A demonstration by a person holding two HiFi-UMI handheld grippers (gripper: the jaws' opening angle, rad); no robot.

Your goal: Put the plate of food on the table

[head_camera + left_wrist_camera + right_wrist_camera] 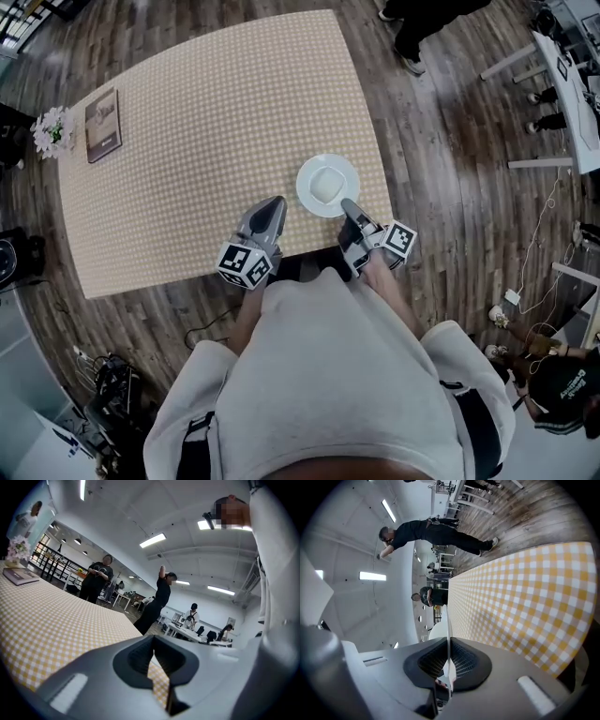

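My right claw [449, 643] is clamped on the near rim of the plate [307, 176]. Between the pads, the rim shows edge-on as a thin white line. Just to its left, my left claw [276, 202] has its jaws together on nothing and hangs over the near edge of the table [206, 141].

The plate reaches forward from my right claw, above the checked cloth near the table's right side, with a pale square of food [327, 185] at its centre. I cannot tell whether its base touches the cloth yet.

Since I grip one rim only, I judge the far edge may dip. The plate should come down level and slowly, so the food does not slide. Once the base sits flat, I should part the jaws, then draw straight back along the cloth without lifting the rim.

Ahead of the plate the cloth lies bare. Far off to the left are a book [102, 125] and a small bunch of flowers [52, 129], well apart from the landing spot.
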